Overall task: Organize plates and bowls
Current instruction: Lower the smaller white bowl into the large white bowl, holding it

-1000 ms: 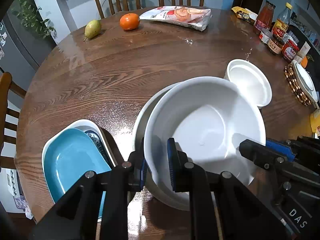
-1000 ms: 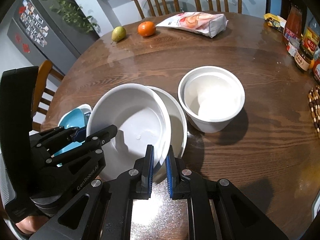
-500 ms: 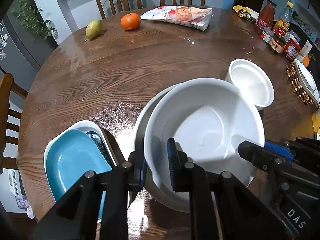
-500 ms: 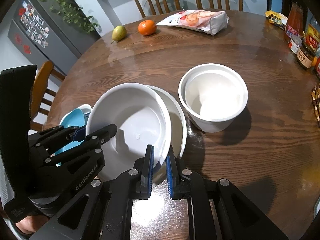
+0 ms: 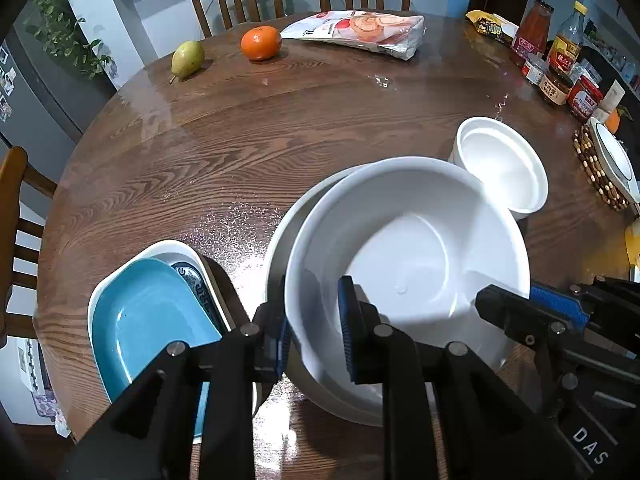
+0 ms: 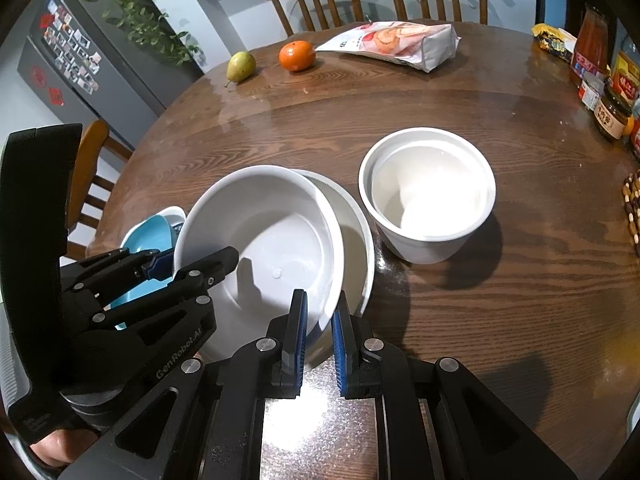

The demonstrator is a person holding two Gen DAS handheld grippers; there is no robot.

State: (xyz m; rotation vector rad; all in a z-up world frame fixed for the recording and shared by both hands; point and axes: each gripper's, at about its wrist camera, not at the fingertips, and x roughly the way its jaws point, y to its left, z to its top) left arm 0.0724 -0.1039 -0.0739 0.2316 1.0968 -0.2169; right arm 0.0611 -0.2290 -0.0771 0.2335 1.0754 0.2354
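Note:
A wide white bowl [image 5: 400, 264] [image 6: 272, 240] sits tilted inside a larger shallow white bowl [image 5: 280, 240] [image 6: 356, 240] near the table's front edge. My left gripper [image 5: 314, 332] [image 6: 196, 258] straddles its left rim; the jaws are opening and the inner pad stands off the wall. My right gripper [image 6: 319, 320] [image 5: 516, 300] is shut on the bowl's near right rim. A deep white bowl [image 5: 500, 164] [image 6: 428, 196] stands apart to the right. A blue plate [image 5: 148, 320] [image 6: 148, 236] lies in a white oval dish [image 5: 168, 246] at the left.
On the round wooden table [image 5: 280, 140], a pear [image 5: 187, 58], an orange [image 5: 261, 42] and a snack bag [image 5: 360, 34] lie at the far side. Jars and bottles [image 5: 560, 68] and a beaded trivet [image 5: 596, 172] line the right edge. Chairs stand behind and left.
The left gripper's jaws have spread a little around the bowl's rim. The bowls and both hands have stayed where they were.

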